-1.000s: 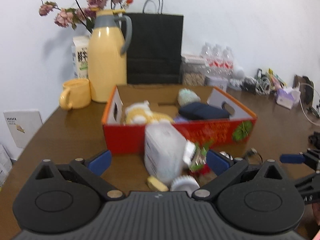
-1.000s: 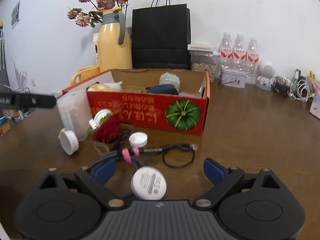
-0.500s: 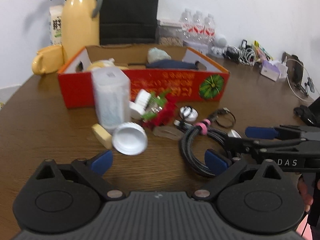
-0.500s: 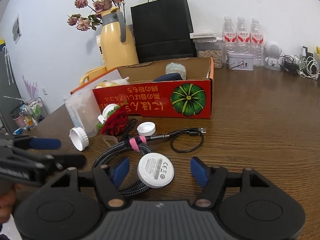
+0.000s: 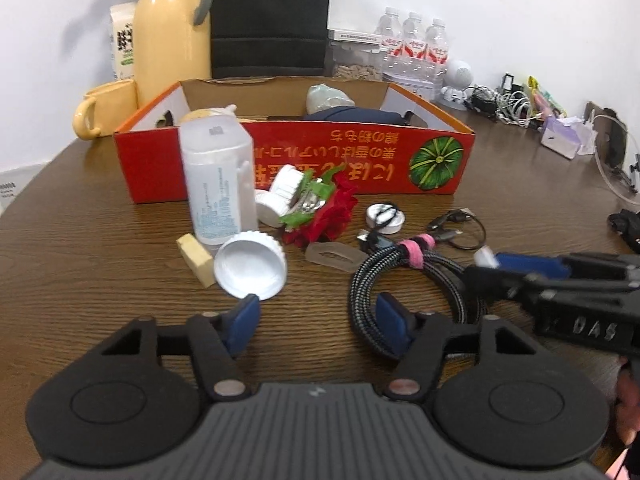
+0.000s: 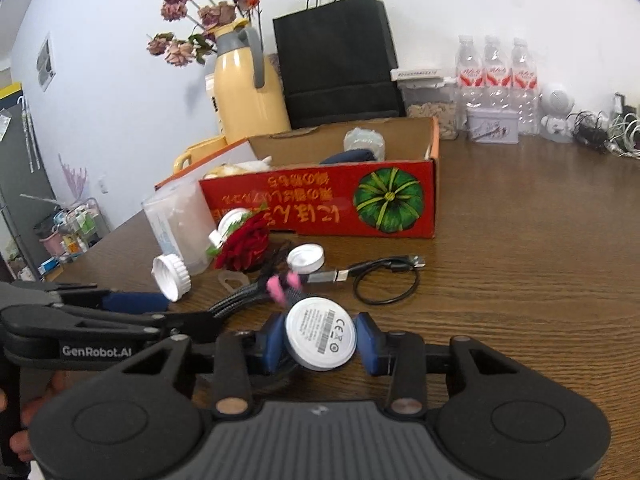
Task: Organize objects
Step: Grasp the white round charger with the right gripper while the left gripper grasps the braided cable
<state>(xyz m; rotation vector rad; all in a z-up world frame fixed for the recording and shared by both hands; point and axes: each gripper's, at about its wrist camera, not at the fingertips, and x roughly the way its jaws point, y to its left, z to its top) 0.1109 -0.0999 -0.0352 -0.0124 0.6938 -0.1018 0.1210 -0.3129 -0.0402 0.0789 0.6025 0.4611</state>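
Note:
A white round charger puck [image 6: 320, 334] sits between the pads of my right gripper [image 6: 320, 344]; its jaws are closing and both pads touch the puck's rim. The puck's braided cable coil [image 5: 404, 276], tied with a pink strap [image 5: 414, 250], lies on the table. My left gripper [image 5: 318, 320] hovers low over the wood with its jaws closing; the coil's near edge lies against its right finger [image 5: 394, 320] and no pad presses anything. A white jar lid [image 5: 250, 268] leans just ahead of its left finger. The red cardboard box [image 5: 360, 160] stands behind.
In front of the box are a translucent plastic jar [image 5: 218, 184], a red fabric rose [image 5: 328, 216], a small white cap [image 5: 384, 214], a black USB cable [image 6: 384, 280] and a yellow block [image 5: 196, 258]. A yellow thermos [image 5: 172, 32], black bag and water bottles [image 6: 496, 76] line the wall.
The left gripper swung down and away from the jar to the lid and cable, and its jaws narrowed. The right gripper's jaws narrowed onto the white puck.

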